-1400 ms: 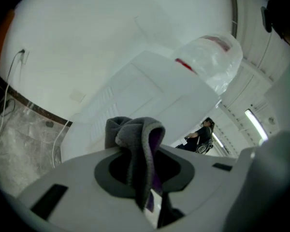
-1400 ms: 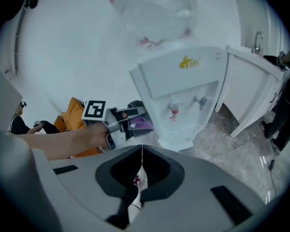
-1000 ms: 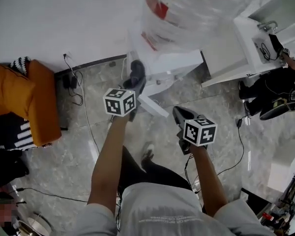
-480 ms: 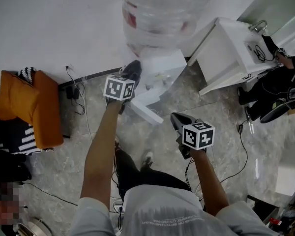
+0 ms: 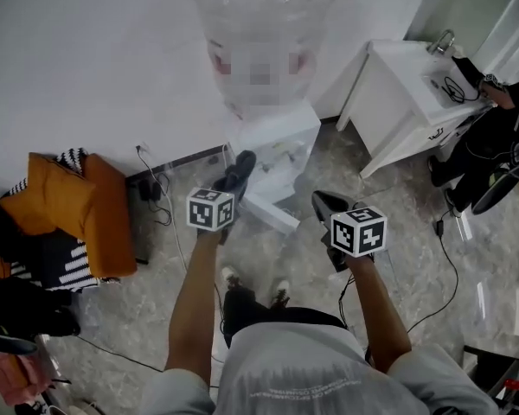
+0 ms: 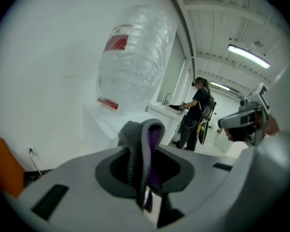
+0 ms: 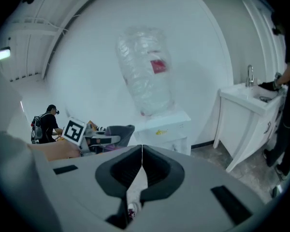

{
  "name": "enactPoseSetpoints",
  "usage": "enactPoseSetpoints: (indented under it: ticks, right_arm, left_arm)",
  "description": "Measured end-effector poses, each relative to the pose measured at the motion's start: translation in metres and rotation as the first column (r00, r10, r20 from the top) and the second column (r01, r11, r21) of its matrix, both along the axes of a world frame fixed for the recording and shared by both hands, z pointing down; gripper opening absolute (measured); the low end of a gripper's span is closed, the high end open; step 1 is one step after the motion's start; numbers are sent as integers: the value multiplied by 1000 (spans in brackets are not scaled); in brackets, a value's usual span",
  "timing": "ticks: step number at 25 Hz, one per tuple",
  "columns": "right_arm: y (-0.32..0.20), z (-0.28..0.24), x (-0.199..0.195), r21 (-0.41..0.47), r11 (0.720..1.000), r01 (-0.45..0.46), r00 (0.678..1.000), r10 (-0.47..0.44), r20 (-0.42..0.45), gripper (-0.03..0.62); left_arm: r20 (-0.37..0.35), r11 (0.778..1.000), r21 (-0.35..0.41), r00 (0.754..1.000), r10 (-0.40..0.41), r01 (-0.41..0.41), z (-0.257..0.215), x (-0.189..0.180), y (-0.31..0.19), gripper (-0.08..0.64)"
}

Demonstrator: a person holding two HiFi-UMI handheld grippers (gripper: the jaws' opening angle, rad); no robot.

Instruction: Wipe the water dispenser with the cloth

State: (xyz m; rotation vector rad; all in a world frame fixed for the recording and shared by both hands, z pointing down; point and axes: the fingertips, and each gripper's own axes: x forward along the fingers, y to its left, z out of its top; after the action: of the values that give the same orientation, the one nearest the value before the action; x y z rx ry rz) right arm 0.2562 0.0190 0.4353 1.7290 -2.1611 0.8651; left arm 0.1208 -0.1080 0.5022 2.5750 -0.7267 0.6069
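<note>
A white water dispenser [image 5: 272,150] stands against the wall with a clear bottle [image 5: 259,37] on top; it also shows as the dispenser [image 7: 166,127] and bottle [image 6: 133,64] in the gripper views. My left gripper [image 5: 240,169] is shut on a grey and purple cloth [image 6: 144,153], held just short of the dispenser's left front corner. My right gripper [image 5: 326,204] is shut and empty, a little right of and below the dispenser's front.
A white sink cabinet [image 5: 406,93] stands to the right of the dispenser, with a person [image 5: 502,137] beside it. An orange cushion [image 5: 65,206] lies on the floor at the left. Cables [image 5: 160,206] trail along the wall base.
The view has swung so the dispenser and bottle sit higher and more central. Both grippers keep roughly the same stance before it, the left one still holding the cloth.
</note>
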Motion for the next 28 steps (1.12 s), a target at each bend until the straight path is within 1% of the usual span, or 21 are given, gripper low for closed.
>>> enactPoseSetpoints:
  ticks: [4,6,7,9,11,14,16,19,23,25,28]
  right_arm:
    - [-9,-43,3,111,994,16,995,-5,-96,15]
    - [-13,-66,1,165,986,33,989,-8,-145,15]
    - [-16,-77,0,193,980,42,986,-10,-167,15]
    - [-24,-102,-5,253,965,66,981,-16,-195,15]
    - [-30,-128,-14,314,945,95,977,-29,-209,15]
    - [-31,-167,-27,393,908,147,966,-46,-254,15]
    - [-27,-189,-34,429,885,179,958,-57,-282,15]
    - [-21,-216,-45,466,857,222,947,-75,-313,15]
    - [-13,-241,-52,490,833,258,929,-74,-362,15]
    - [-10,-248,-54,495,825,271,923,-77,-377,15]
    - [-5,-251,-53,491,825,280,918,-81,-387,15]
  left_arm:
    - [-38,993,108,998,-45,49,-42,-29,25,80]
    - [-65,980,178,995,-80,91,-72,-44,31,80]
    - [-78,969,216,991,-107,122,-88,-53,31,80]
    - [-103,937,296,981,-163,187,-123,-71,27,80]
    - [-124,901,374,975,-186,219,-159,-86,27,80]
    - [-140,847,484,975,-171,218,-210,-100,39,80]
    - [-154,813,541,976,-157,216,-240,-105,52,80]
    - [-181,774,589,972,-152,231,-271,-114,69,80]
    - [-178,739,629,970,-166,242,-290,-123,86,80]
    - [-167,725,645,970,-176,242,-294,-125,91,80]
    - [-147,719,659,975,-164,221,-296,-121,99,80]
